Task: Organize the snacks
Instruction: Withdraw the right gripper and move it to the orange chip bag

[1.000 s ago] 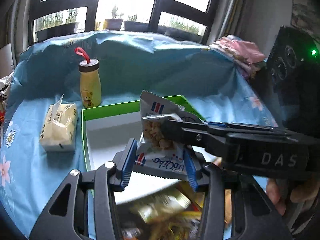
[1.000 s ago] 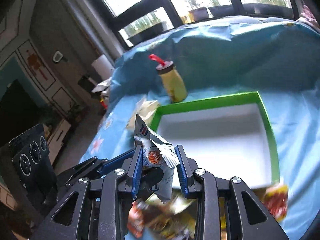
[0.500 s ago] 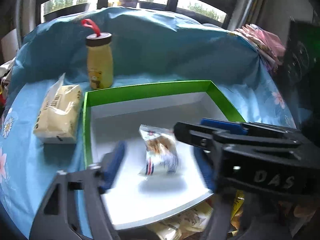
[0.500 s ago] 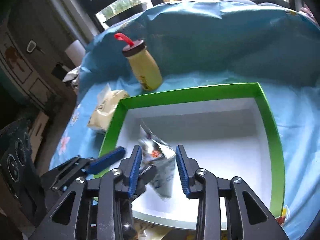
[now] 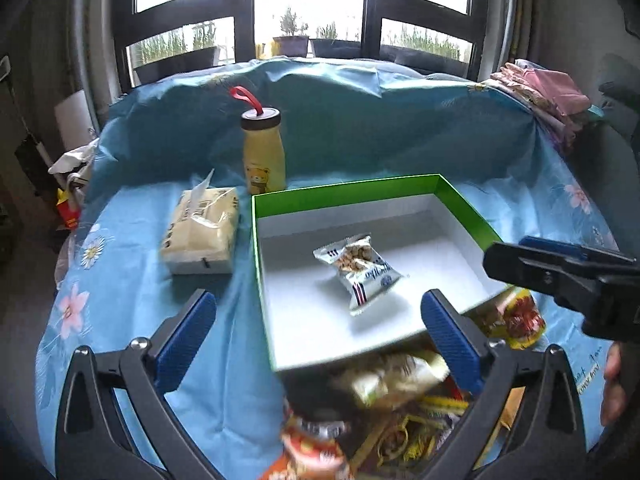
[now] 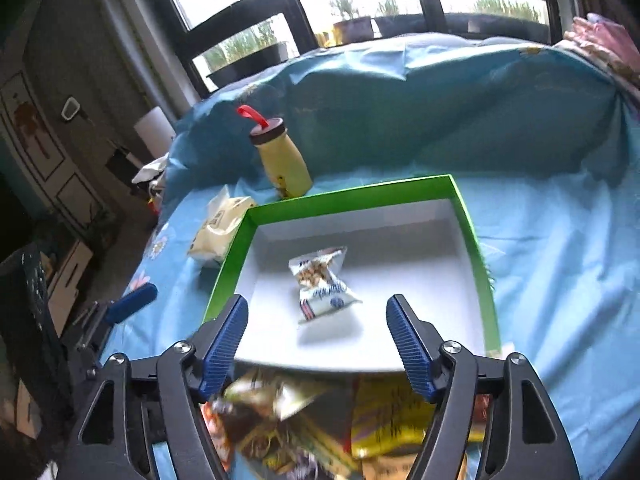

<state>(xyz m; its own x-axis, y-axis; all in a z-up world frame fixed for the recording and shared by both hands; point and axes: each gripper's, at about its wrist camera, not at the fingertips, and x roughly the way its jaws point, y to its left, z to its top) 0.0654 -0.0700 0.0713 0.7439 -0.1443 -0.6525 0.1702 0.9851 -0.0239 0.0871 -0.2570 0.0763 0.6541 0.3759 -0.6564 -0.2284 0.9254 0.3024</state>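
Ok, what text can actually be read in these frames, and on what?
Nothing reads clearly.
Packet in the box: blue lettering, too blurred to read.
Tissue pack: dark letters on its side, too small to read.
Cloth: a line of script near the right edge, not legible.
Bottle: a bear picture, no readable words.
Loose bags in front: print smeared by blur.

Two wrist cameras, angled downward, near, both sharing green box

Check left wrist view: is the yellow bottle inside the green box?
No. The yellow bottle stands upright on the blue cloth behind the green box, outside its far rim.
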